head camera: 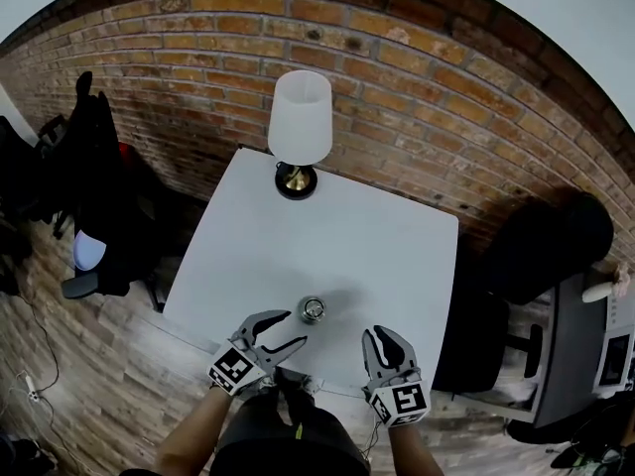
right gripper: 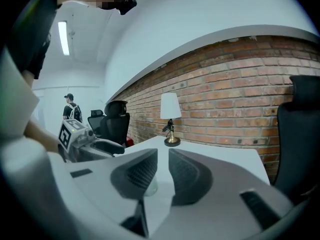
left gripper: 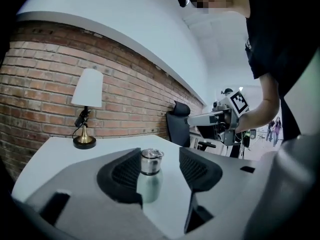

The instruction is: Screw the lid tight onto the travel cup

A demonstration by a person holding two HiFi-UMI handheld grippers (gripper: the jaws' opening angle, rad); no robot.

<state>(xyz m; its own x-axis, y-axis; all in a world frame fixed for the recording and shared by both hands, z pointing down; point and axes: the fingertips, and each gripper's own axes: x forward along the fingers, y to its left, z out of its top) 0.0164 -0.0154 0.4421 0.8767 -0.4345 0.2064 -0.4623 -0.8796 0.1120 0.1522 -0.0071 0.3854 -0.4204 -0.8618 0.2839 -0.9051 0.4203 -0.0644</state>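
Left gripper (head camera: 295, 328) released: jaws apart, nothing touched, hovering at the table's (head camera: 347, 236) near edge. Cup (head camera: 313, 309) stands upright on the table just ahead of it, lid (left gripper: 151, 155) on, lined up with the jaw gap. Right gripper (head camera: 385, 333) nearly closed: narrow gap, empty, right of the cup and clear of it.

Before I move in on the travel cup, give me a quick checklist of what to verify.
1. The travel cup stands upright on the table: ok.
2. The lid sits on it: ok; tightness: cannot tell.
3. The left gripper, jaws apart, cup ahead and untouched: ok.
4. The right gripper, jaws nearly together, empty, too narrow for the lid: not ok.
5. The lamp stands well clear: ok.
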